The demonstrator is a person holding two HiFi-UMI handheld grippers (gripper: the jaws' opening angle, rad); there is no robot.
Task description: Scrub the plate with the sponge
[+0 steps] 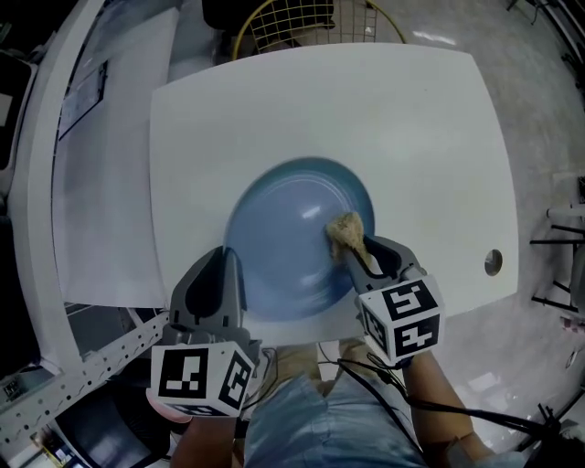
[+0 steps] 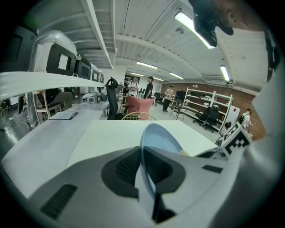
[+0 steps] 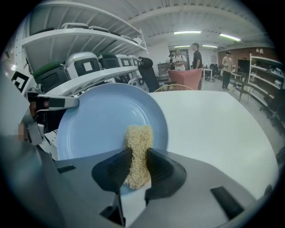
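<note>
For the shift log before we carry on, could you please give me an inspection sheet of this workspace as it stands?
Surface: white table, no spills seen.
Job's things: blue plate at the near edge, held by its rim; tan sponge pressed on its face.
Clutter: nothing seen loose; one round metal fitting set in the table top at the right.
Claws: left claw shut on the plate's rim; right claw shut on the sponge.
Cables: black cables run from the right claw below the table's edge, apart from the plate.
Surroundings: wire-frame chair beyond the far edge; shelving and people in the distance.
</note>
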